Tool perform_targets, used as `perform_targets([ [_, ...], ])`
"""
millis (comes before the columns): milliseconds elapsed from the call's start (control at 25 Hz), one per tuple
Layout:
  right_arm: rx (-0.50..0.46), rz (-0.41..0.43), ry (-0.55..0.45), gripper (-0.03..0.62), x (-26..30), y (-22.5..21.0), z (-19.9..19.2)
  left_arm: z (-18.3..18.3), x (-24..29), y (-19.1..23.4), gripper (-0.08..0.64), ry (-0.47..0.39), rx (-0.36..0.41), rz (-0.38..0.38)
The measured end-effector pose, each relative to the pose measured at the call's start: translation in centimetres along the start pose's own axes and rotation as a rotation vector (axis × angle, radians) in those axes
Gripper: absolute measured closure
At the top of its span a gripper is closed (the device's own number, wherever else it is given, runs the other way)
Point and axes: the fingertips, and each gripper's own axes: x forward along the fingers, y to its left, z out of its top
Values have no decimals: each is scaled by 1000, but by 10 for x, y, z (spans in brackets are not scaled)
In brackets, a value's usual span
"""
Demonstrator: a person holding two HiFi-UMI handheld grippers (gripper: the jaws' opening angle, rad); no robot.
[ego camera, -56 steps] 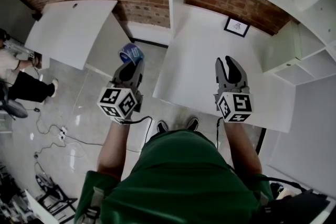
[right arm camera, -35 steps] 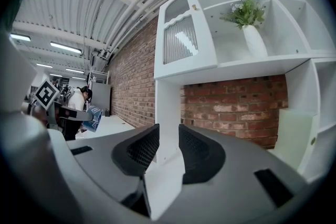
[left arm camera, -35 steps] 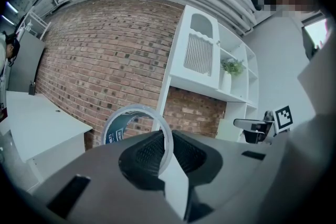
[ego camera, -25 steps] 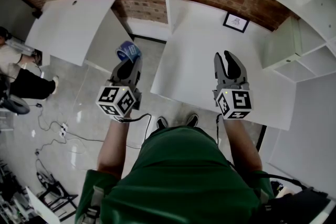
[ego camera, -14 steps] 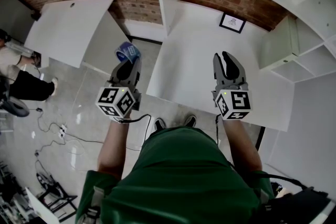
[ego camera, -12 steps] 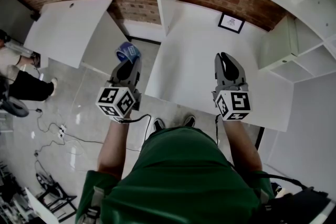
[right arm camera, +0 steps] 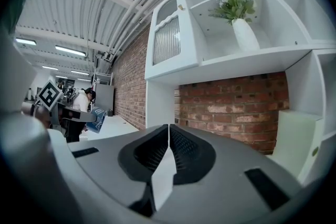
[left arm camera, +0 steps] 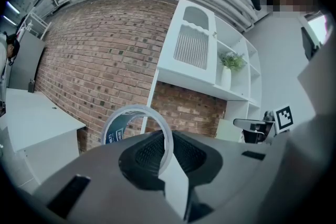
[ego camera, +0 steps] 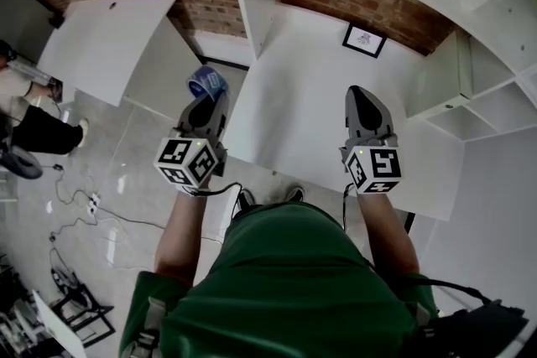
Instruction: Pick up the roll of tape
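The left tongs (ego camera: 206, 99) were clamped on the rim of the roll of tape (ego camera: 208, 83). The roll was held up in the air, just off the left edge of the white table (ego camera: 294, 113). The pick-up looked done, and the next move seemed to call only for a steady squeeze so the thin rim would not slip. The right tongs (ego camera: 362, 99) had just been closing and met with nothing between them. White print on the roll's blue label was too small to read.

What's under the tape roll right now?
No support: the tape roll hangs pinched in the left tongs. Head view shows grey floor around it, left of the white desk. The spot directly below is covered by roll and tongs.
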Motion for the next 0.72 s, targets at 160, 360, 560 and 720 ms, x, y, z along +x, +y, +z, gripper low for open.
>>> perform_targets([
  [160,16,22,-5,563,4,-12,-5,-4,6,-11,500,15,12,18],
  [360,39,48,-13,563,9,-15,-11,-7,5,-20,500,37,39,33],
  [560,25,51,-36,563,7,-5,0,-5,1,-16,500,57,58,27],
  [720,10,38,-35,563,9,2,6,-9,0,-12,500,89,65,1],
])
